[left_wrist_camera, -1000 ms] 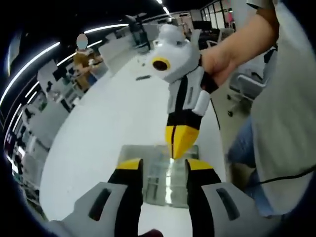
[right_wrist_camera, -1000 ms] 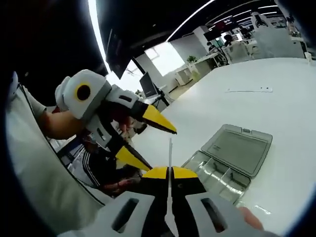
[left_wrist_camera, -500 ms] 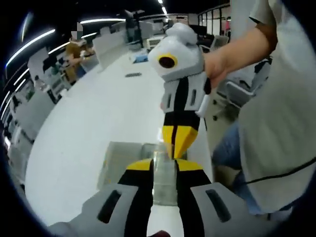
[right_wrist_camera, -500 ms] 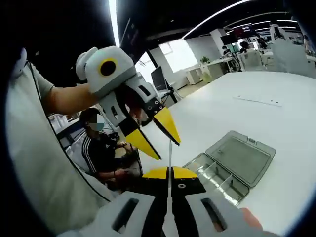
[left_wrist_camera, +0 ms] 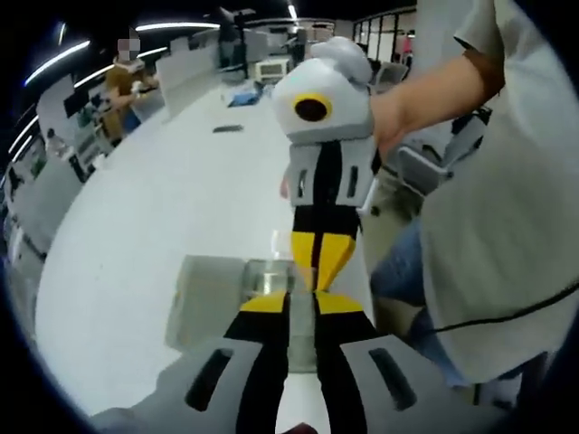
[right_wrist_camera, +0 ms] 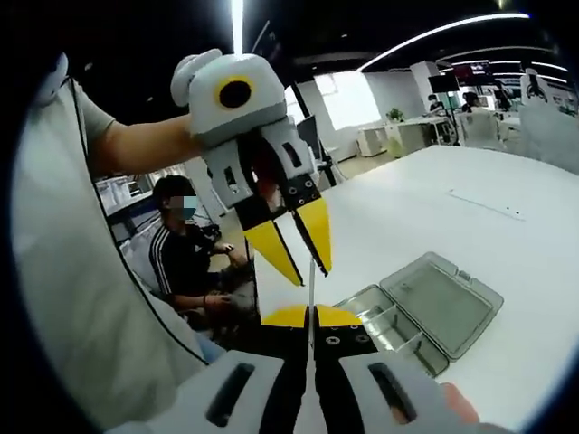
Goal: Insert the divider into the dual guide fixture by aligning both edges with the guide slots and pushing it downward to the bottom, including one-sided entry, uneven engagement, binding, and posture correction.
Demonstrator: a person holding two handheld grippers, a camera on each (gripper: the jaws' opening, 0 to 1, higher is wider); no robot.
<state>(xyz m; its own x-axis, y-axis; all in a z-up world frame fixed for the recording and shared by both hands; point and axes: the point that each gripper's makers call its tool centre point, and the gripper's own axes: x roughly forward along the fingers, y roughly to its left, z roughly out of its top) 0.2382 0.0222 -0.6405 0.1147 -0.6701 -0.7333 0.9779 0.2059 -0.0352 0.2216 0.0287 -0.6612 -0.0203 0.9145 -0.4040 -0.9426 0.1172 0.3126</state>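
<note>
In the left gripper view, the left gripper point(left_wrist_camera: 288, 312) rises from the bottom centre, jaws a little apart around the clear divider point(left_wrist_camera: 291, 312), though I cannot tell if they touch it. Just above, the right gripper point(left_wrist_camera: 318, 276) points down, pinching the divider's edge. In the right gripper view, the left gripper point(right_wrist_camera: 298, 251) hangs spread at upper centre, the divider point(right_wrist_camera: 310, 298) upright below it, the open case point(right_wrist_camera: 425, 312) on the table point(right_wrist_camera: 470, 226) at lower right

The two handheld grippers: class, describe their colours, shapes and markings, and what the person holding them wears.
Each gripper, left and right, has a white rounded head with a yellow-ringed black lens, a white-and-black body and pointed yellow jaw tips. The person wears a light grey short-sleeved shirt.
</note>
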